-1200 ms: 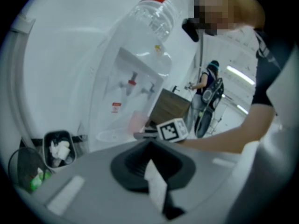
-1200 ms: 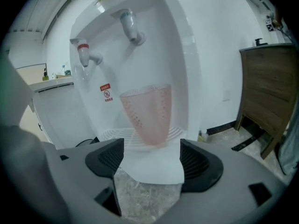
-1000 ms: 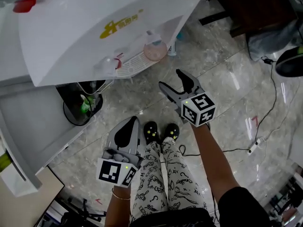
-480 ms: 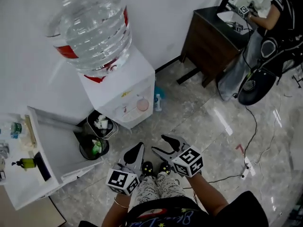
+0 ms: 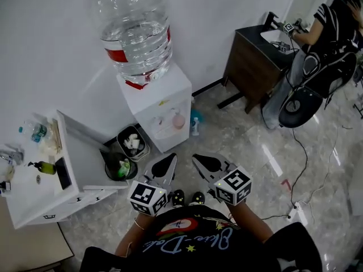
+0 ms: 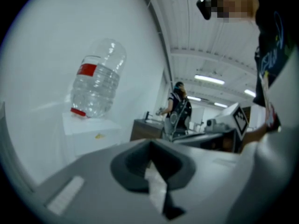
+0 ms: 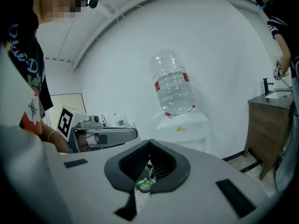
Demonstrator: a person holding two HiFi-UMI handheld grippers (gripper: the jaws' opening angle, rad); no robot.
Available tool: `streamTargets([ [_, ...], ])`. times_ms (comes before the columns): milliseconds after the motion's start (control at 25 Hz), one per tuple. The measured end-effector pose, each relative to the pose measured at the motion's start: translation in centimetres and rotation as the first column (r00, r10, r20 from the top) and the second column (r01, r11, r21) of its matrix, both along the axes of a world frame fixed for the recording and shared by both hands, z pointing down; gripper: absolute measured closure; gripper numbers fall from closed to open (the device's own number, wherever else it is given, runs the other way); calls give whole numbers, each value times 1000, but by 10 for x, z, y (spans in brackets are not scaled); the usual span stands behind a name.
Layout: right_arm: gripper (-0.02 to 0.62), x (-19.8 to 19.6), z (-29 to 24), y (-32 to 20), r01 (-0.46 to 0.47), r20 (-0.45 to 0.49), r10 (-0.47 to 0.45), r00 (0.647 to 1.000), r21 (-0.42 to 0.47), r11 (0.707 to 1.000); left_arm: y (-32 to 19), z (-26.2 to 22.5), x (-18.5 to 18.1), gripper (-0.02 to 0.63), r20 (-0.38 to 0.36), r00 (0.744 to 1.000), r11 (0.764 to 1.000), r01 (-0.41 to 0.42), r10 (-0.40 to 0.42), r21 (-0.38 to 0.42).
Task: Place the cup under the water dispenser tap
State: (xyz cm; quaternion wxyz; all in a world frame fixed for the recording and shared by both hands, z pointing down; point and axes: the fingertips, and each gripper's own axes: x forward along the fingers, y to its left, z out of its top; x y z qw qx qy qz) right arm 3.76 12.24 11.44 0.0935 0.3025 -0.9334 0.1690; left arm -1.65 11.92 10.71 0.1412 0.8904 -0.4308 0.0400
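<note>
The white water dispenser (image 5: 161, 103) with its big clear bottle (image 5: 136, 33) stands against the wall. A small pink cup (image 5: 178, 120) sits in the tap recess on its front. Both grippers hang well short of it, over the person's feet, pointing toward it. My left gripper (image 5: 165, 164) is shut, jaws meeting with nothing between them (image 6: 150, 143). My right gripper (image 5: 203, 162) is shut and empty too (image 7: 149, 141). The gripper views show the dispenser (image 7: 183, 125) and bottle (image 6: 96, 78) far off; the cup is not visible there.
Two black waste bins (image 5: 126, 153) stand left of the dispenser and a small blue bottle (image 5: 195, 123) to its right. A white side cabinet (image 5: 39, 177) with bottles is at left. A brown sink cabinet (image 5: 255, 55), a seated person (image 5: 326, 21) and floor cables (image 5: 295, 205) lie right.
Both grippers have risen and the head view has pulled back from the dispenser front to the whole room. The right gripper's jaws, open before, have shut.
</note>
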Motion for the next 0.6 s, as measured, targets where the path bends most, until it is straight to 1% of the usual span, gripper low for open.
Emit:
streamTargets([
  [160,581,4,2,3,-5,18,5,1000,4,1000,-2,-2,8,607,12,1000,1000,-13,13,17],
  [320,581,-3,-5,12,-29,16,29,999,26,999,5,-10,2,607,14,999,998,-41,41,47],
  [480,581,9,-6,15,-67,-19,68,997,47,997,11,-7,9,607,15,999,998,-49,48,29],
  [600,581,18,-6,12,-89,-24,90,996,50,995,11,-6,15,607,14,999,998,-51,51,22],
])
